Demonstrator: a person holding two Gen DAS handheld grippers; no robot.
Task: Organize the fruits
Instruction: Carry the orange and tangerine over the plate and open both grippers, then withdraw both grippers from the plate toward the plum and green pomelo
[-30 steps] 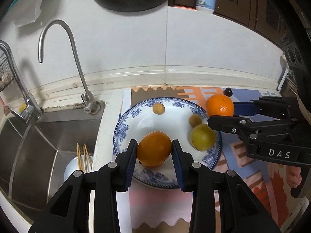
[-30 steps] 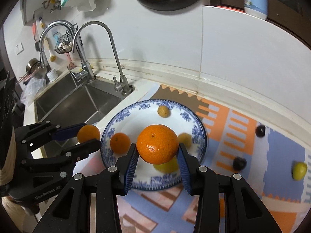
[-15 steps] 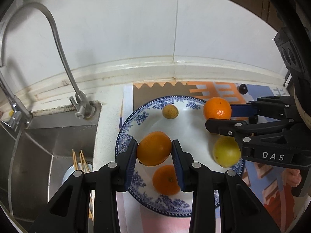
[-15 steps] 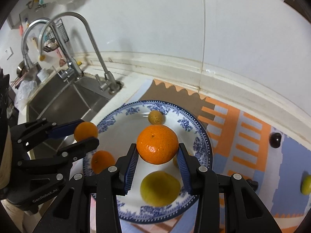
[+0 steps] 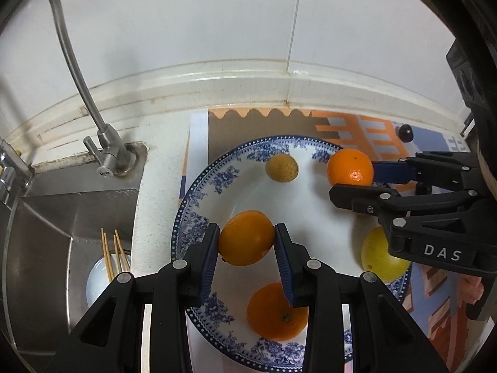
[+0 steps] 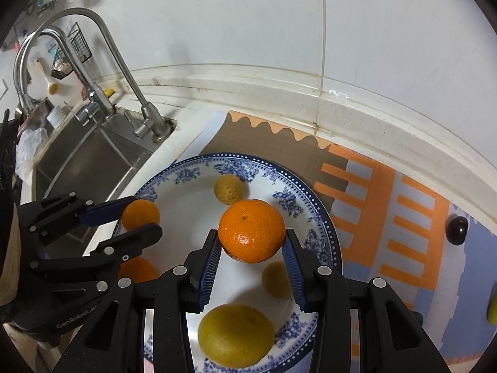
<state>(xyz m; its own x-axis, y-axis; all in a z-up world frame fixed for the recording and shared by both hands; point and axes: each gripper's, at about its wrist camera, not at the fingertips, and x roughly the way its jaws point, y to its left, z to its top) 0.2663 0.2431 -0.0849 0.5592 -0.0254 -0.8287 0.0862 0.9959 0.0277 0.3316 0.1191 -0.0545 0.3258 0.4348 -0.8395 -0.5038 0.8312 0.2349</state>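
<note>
Both grippers are loaded here. The left gripper (image 5: 246, 242) is pinching a smooth orange (image 5: 245, 237) between its blue pads, held over the left part of the blue-and-white plate (image 5: 205, 192). The right gripper (image 6: 252, 250) is clamped on a bumpier mandarin (image 6: 251, 230), hanging over the plate's middle toward its right rim. From the left wrist view the right gripper (image 5: 352, 177) comes in sideways with that mandarin near the plate's far right rim.

The plate sits on a patterned mat (image 6: 388, 217) at the desk's back edge, just beside the sink (image 5: 46, 217) on the left. Lying on the plate: a second orange (image 5: 273, 314) near the front rim, a big yellow-green fruit (image 6: 236, 334) at the front right, a small spotted yellow fruit (image 5: 281, 168) toward the back, and another small yellow fruit (image 6: 275, 279) partly hidden behind the right gripper's finger.

Off the plate, a dark round fruit (image 6: 456, 230) sits on the mat toward the desk's right side, and a bit of something yellow-green (image 6: 492, 310) peeks in at the far right edge, too cut off to name. A curved tap (image 5: 105, 152) stands at the sink's back corner, and a bowl with chopsticks (image 5: 108, 264) is down in the sink.
</note>
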